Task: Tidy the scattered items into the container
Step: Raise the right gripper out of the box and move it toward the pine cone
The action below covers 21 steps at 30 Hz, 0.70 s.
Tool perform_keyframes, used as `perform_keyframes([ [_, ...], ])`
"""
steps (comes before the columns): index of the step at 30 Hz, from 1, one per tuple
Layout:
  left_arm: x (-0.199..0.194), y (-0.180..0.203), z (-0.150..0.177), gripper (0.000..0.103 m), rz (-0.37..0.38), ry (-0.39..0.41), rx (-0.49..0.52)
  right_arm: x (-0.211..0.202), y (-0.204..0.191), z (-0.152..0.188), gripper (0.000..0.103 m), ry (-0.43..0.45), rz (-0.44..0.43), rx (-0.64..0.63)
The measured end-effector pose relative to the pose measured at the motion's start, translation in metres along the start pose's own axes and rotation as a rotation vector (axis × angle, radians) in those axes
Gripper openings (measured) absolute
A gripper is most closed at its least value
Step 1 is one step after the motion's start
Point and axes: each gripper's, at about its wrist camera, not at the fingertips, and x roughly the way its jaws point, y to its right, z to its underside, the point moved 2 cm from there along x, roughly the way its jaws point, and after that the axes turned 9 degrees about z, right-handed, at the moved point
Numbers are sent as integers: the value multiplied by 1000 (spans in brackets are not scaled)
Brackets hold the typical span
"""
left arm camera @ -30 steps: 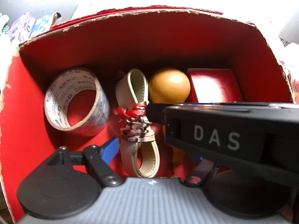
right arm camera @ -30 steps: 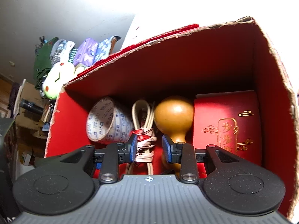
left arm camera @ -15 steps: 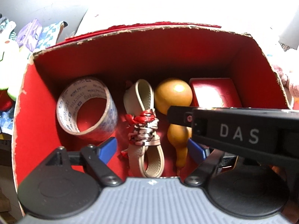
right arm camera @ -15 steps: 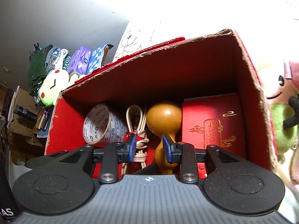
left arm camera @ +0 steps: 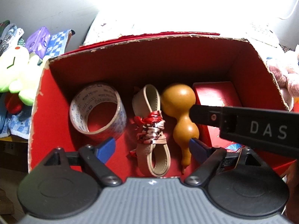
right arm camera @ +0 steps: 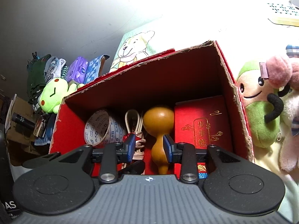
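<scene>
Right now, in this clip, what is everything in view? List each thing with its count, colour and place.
Cardboard box: one, red inside, centre, open top.
Tape roll: one, pale with blue print, box floor, left end, lying tilted.
Leather strap: one, beige, bound with red-and-white ribbon, between tape roll and gourd.
Gourd: one, orange-brown, lying beside the strap.
Red booklet: one, red with gold characters, right end of box.
Green plush: one, lime green, outside the box on its left.
Plush toys: a few, green, pink and white, outside on its right.
Tissue packs: two, purple and blue, behind the green plush.
Left gripper: open, above the box.
Right gripper: open, above the box.
</scene>
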Motion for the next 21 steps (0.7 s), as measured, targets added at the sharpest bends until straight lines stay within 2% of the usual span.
perform_keyframes([
  [10, -10, -1, 9, 89, -50, 33, -2, -15, -3, 9, 39, 49, 57, 2],
  [15, -21, 3, 15, 85, -77, 72, 23, -22, 0, 15, 39, 70, 75, 24],
  [21, -33, 4, 22, 85, -81, 97, 17, -39, 1, 24, 39, 125, 84, 37],
])
